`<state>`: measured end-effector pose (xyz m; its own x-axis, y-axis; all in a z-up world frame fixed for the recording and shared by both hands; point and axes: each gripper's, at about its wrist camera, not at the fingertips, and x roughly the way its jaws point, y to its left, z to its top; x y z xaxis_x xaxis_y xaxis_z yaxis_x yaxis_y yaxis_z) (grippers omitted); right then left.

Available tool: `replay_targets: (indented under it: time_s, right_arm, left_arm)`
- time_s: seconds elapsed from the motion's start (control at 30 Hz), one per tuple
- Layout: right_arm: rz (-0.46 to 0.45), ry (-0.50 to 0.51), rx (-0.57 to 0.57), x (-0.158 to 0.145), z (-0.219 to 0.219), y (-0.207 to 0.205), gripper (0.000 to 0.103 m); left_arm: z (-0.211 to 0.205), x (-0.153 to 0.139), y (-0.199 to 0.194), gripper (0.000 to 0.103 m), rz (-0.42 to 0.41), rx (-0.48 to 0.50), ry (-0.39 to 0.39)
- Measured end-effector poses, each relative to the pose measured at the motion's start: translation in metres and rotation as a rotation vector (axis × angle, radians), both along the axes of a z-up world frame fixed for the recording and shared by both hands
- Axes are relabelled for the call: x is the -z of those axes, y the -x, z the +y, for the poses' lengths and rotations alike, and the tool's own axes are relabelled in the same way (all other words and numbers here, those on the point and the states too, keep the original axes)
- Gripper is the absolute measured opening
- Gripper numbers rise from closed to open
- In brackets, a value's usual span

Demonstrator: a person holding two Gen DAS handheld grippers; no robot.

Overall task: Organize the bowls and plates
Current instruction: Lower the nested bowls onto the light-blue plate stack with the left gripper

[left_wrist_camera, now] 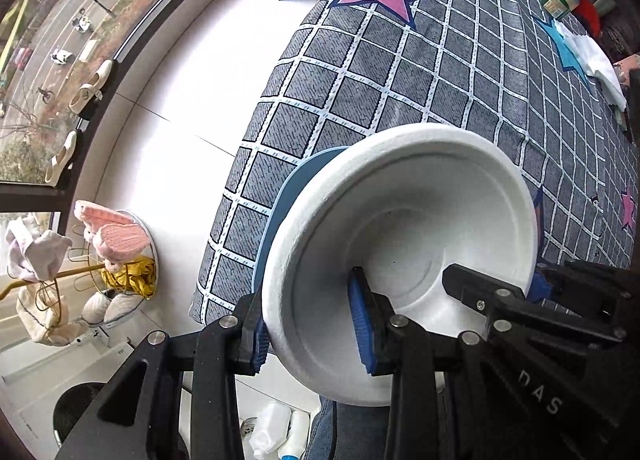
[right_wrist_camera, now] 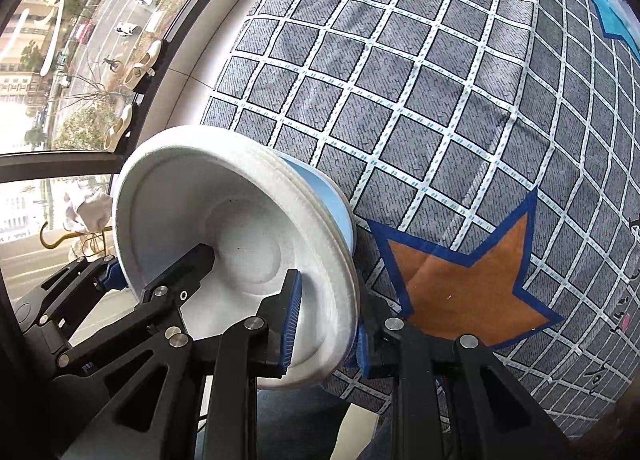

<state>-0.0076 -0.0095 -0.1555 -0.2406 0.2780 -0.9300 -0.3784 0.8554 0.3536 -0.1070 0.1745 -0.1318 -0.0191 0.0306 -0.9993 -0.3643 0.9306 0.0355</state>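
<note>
- So far the crockery looks gathered: a stack of white bowls (left_wrist_camera: 400, 244) nests together with a blue plate (left_wrist_camera: 280, 219) behind it, and the whole stack is held in the air, tilted on edge over the side of a bed (left_wrist_camera: 440, 79) with a checked cover.
- The left gripper (left_wrist_camera: 312, 336) pinches the stack's rim, one blue pad inside the top bowl and the other on the outer side.
- The right gripper (right_wrist_camera: 326, 330) pinches the opposite rim in the same way, one finger inside the bowl and one behind the blue plate.
- Each gripper shows in the other's view, reaching in from the far side of the stack, so both carry the load.
- From the right wrist view the rims count as several white layers, though the exact number is too hard to tell.
- Judging by this, the stacking step seems done; what is left is to set the stack down somewhere.
- No other plates or bowls show ahead of either gripper, and I cannot tell where the stack is meant to go.
- The bed ahead of the grippers is soft, so a tilted stack may slide there.
</note>
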Motion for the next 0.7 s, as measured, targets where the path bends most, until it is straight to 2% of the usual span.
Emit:
replay_targets:
  time_s: [0.1, 0.23, 0.33, 0.43, 0.5, 0.57, 0.63, 0.67, 0.7]
  right_arm:
    - [0.0, 0.015, -0.036, 0.006, 0.03, 0.012, 0.027]
    - [-0.003, 0.039, -0.064, 0.014, 0.06, 0.019, 0.027]
    - [-0.02, 0.053, -0.08, 0.019, 0.071, 0.022, 0.027]
    - [-0.05, 0.081, -0.1, 0.02, 0.081, 0.021, 0.027]
    - [-0.067, 0.086, -0.102, 0.021, 0.091, 0.022, 0.027]
    - [-0.079, 0.085, -0.1, 0.019, 0.096, 0.019, 0.027]
    - [-0.089, 0.087, -0.096, 0.015, 0.093, 0.018, 0.036]
    - [-0.104, 0.099, -0.092, 0.012, 0.09, 0.017, 0.052]
    - [-0.124, 0.108, -0.084, 0.008, 0.084, 0.015, 0.062]
  left_arm:
    - [0.015, 0.009, 0.008, 0.036, 0.01, -0.021, 0.005]
    - [0.015, 0.013, 0.009, 0.036, 0.009, -0.027, 0.006]
    - [0.017, 0.016, 0.008, 0.04, 0.004, -0.011, -0.011]
    - [0.016, 0.012, 0.007, 0.052, -0.011, 0.004, -0.042]
    - [0.017, 0.007, 0.008, 0.068, -0.02, 0.004, -0.066]
    - [0.02, 0.003, 0.009, 0.075, -0.026, -0.002, -0.074]
    - [0.025, 0.003, 0.01, 0.077, -0.016, -0.013, -0.087]
    - [0.027, 0.002, 0.011, 0.081, -0.016, -0.019, -0.082]
    - [0.029, 0.002, 0.012, 0.084, -0.021, -0.024, -0.069]
